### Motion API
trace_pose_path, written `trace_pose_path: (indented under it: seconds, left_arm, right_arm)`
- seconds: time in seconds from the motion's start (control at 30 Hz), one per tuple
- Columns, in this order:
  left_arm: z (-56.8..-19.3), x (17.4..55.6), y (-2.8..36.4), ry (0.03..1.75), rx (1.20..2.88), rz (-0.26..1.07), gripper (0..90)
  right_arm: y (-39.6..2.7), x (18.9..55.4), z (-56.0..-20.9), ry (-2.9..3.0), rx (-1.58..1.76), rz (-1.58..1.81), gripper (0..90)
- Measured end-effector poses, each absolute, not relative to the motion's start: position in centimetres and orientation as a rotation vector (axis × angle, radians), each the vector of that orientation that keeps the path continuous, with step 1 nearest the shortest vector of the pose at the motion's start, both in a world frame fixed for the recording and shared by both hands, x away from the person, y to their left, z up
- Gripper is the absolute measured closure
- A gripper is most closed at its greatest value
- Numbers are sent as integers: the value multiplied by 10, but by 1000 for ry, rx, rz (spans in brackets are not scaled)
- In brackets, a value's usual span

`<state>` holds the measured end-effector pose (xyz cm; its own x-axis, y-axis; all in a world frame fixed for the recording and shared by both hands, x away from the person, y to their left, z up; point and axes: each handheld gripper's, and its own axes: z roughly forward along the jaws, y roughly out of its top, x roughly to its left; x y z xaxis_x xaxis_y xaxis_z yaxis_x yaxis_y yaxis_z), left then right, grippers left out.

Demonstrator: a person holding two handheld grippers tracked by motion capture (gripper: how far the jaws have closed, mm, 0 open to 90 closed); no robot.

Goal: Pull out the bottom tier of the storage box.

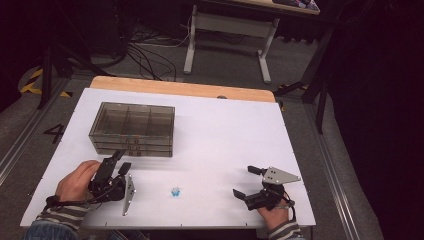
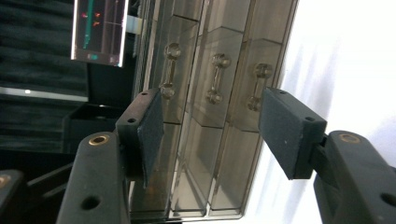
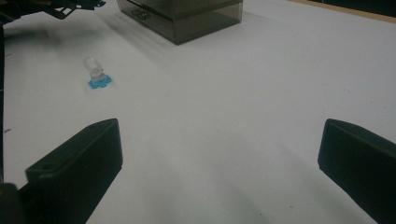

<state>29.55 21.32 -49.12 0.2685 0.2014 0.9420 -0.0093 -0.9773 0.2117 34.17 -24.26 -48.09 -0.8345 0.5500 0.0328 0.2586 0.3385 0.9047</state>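
A smoky clear drawer box with three drawers stands at the back left of the white board. My left gripper is rolled on its side just in front of it and stands open. In the left gripper view its jaws frame the drawer fronts and their clear handles, and the pads touch nothing. A small clear-and-blue piece lies on the board between my hands. My right gripper rests at the front right, wide open with nothing in it, and looks toward that piece and the box.
The white board lies on a wooden table whose bare edge shows at the back. Beyond it stand another table's legs and floor cables. A lit screen hangs behind the box in the left gripper view.
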Motion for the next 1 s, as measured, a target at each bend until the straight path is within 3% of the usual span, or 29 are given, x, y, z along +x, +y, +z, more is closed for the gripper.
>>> trace_pose_path:
  seconds: [0.5, 1.0]
  left_arm:
    - [-506, 298, 206, 132, 2392, 1914, 447]
    - [-513, 301, 203, 172, 2417, 1926, 505]
  right_arm:
    - [-242, 342, -481, 2328, 719, 1489, 5]
    - [-242, 342, -481, 2326, 721, 1487, 5]
